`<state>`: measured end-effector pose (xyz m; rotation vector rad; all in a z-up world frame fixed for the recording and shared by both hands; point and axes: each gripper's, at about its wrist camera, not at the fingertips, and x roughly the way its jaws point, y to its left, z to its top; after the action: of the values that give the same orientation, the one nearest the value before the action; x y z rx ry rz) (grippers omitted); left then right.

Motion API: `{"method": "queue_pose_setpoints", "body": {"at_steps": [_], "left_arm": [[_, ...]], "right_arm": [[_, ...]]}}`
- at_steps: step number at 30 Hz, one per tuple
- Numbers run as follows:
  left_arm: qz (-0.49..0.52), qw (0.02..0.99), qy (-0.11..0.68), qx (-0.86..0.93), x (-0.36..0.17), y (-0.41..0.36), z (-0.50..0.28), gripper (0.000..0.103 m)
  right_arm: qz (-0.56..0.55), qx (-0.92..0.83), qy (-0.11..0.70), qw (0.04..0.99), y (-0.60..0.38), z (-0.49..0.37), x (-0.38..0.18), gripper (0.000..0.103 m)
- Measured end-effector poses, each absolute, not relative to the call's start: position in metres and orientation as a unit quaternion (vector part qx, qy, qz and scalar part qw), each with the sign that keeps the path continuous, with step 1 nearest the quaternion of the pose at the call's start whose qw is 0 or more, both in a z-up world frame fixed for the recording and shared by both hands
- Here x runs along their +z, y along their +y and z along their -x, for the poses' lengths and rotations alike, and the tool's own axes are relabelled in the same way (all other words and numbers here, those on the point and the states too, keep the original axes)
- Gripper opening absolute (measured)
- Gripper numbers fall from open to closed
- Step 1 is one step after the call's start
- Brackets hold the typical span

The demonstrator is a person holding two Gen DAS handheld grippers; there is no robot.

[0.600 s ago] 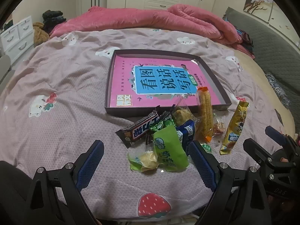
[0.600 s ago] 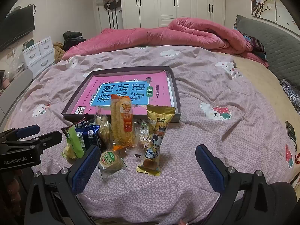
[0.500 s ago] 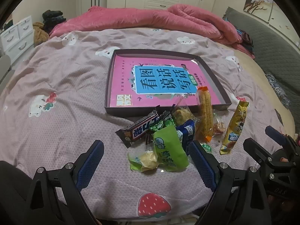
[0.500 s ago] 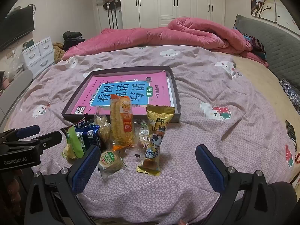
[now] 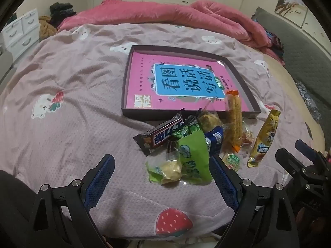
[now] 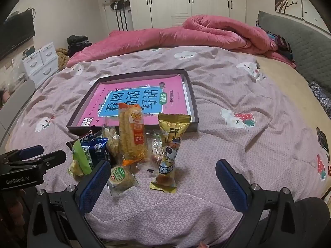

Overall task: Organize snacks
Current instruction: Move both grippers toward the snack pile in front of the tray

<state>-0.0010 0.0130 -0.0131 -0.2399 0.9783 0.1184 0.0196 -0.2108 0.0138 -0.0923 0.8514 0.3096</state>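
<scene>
A pile of snack packets lies on the bed in front of a shallow dark box that holds a pink book. In the left wrist view I see a brown chocolate bar, a green packet, a blue packet, a long orange corn snack and a yellow packet. The right wrist view shows the corn snack, the yellow packet and a small round cake. My left gripper is open just short of the green packet. My right gripper is open just short of the yellow packet.
The bed has a mauve cartoon-print cover and a rolled pink quilt at the far end. A grey headboard runs along the right. White drawers stand at the left. The bed's near edge lies below both grippers.
</scene>
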Motion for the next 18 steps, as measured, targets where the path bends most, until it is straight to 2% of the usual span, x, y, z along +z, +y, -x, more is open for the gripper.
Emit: {"method": "queue_pose_setpoints", "body": {"at_steps": [18], "left_arm": [[0.175,0.829,0.531,0.012,-0.061,0.025,-0.012,0.093]], "right_arm": [[0.0,0.151,0.453,0.879,-0.222,-0.036,0.001,0.102]]}}
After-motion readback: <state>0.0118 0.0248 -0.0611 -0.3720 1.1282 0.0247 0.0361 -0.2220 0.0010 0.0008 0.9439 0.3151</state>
